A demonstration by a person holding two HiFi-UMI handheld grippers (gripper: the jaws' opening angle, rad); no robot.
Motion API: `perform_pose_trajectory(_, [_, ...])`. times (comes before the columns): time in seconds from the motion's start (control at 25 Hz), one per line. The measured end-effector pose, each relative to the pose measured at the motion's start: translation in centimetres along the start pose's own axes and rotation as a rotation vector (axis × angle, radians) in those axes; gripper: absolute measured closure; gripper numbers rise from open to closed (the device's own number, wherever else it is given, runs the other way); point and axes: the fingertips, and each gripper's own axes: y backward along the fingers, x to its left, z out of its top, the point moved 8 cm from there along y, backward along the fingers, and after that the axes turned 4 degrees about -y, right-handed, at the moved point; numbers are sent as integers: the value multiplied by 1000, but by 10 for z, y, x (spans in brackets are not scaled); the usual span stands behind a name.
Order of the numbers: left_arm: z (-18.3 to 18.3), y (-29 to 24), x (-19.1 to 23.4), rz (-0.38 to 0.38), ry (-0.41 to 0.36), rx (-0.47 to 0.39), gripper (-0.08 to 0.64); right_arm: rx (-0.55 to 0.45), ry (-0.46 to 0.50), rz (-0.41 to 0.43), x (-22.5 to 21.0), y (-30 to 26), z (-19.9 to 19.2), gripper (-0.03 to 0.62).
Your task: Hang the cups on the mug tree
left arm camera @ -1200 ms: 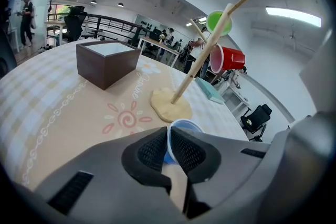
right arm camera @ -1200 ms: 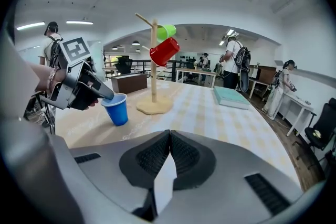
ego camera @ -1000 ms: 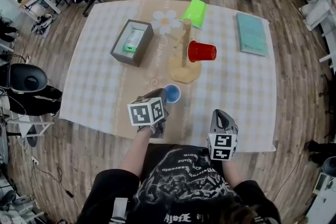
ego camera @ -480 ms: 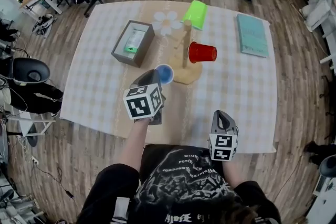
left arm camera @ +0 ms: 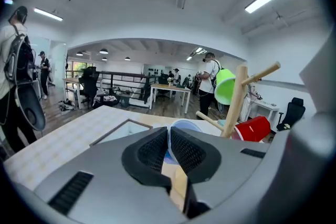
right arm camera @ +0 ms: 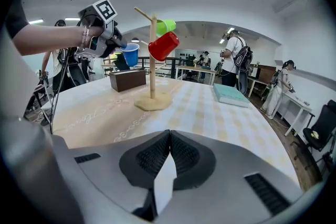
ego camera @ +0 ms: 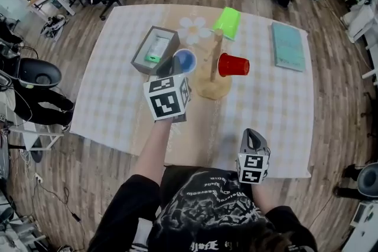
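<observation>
**A:** Start big. What's on the pale checked-cloth bench (ego camera: 118, 103)?

**B:** The light wooden mug tree (ego camera: 215, 56) stands near the middle on its round base. A grey open-topped box (ego camera: 155, 49) lies to its left in the head view and a flat teal book (ego camera: 287, 47) well off to its right. A white flower-shaped mat (ego camera: 195, 28) sits just behind the tree.

**A:** And the cups?

**B:** There are three. The lime-green plastic cup (ego camera: 227, 22) hangs on an upper peg, and the red plastic cup (ego camera: 234, 65) hangs on a peg on the tree's right side. I judge both of those done. The light-blue plastic cup (ego camera: 184, 59) is the one left. It is off the bench, just beside the tree's left side, mouth towards the head camera.

**A:** Who has it?

**B:** The left gripper (ego camera: 175, 66) has it, with its jaws pinched on the cup's thin wall. The left gripper view shows the blue rim caught between the ribbed pads (left arm camera: 152, 149). A bare lower peg (left arm camera: 210, 120) juts towards it from the post.

**A:** The right gripper?

**B:** The right gripper (ego camera: 250, 136) is low over the bench's near edge, well apart from the tree. Its jaws are pressed together with nothing between them.

**A:** So how far along is it?

**B:** Roughly two thirds, by my reckoning. What remains is slipping the blue cup over a free peg and letting go. I cannot tell from here whether the cup is lined up with that peg yet.
</observation>
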Motion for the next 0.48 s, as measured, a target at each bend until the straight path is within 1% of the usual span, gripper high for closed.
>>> perform_pose_trajectory(0.12, [15,-5,-6,23,-61,-37,523,-7,9,5,1,-1,2,583])
perform_pose_trajectory(0.24, [22,-9,-7,60,-125,-52,523,-8,12,1,2,0,2,583])
perform_pose_trajectory(0.48, [27,-15,-9,91,-195,-78,523,-7,1,-10,-1,0,2,583])
